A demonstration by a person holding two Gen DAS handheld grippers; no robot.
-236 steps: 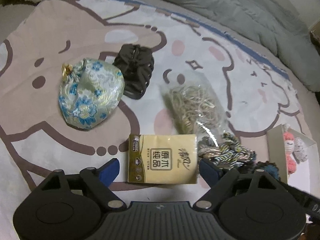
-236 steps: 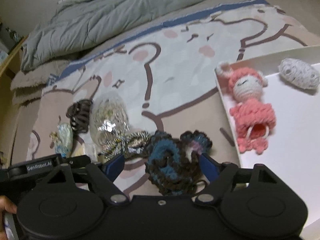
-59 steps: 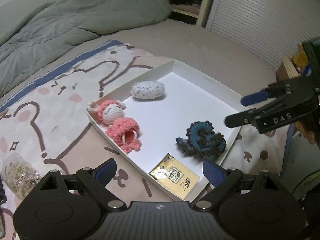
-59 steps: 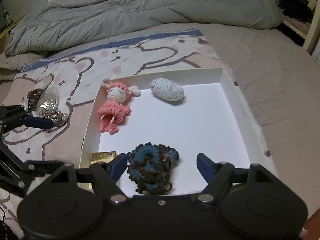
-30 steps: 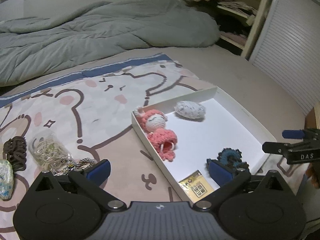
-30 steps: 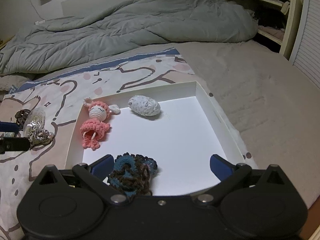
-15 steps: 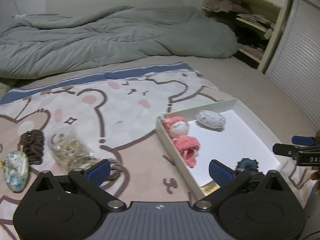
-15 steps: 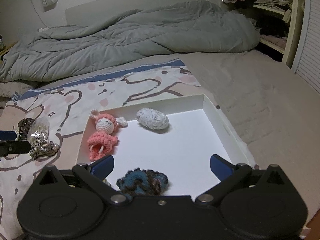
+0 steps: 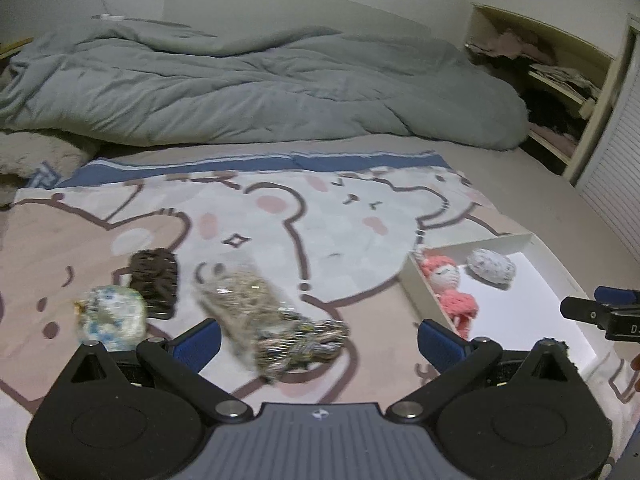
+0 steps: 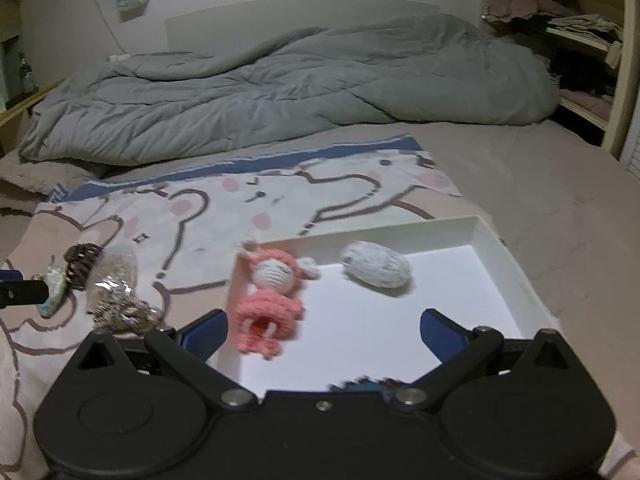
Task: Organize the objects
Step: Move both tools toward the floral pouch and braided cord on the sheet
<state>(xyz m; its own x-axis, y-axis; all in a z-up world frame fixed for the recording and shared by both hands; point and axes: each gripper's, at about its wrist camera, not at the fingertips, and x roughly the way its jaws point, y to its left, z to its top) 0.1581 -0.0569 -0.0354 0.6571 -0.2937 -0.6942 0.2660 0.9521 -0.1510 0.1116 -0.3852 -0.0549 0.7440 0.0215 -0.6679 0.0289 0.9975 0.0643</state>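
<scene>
Hovering both grippers above the bed, I hold the left gripper (image 9: 316, 338) spread wide and empty, and the right gripper (image 10: 324, 330) equally wide with nothing between its fingers. The next thing to tidy, I judge, is the braided hair tie (image 9: 304, 342), lying directly ahead of my left fingers, nearer that hand, its long axis running across the gap from finger to finger. Beyond it lies a clear bag (image 9: 244, 304), slanting away to the left, then a brown hair claw (image 9: 154, 280) and a floral pouch (image 9: 110, 317) by the left finger. The white tray (image 10: 516, 280) sits ahead of my right fingers, holding a pink doll (image 10: 270, 296).
</scene>
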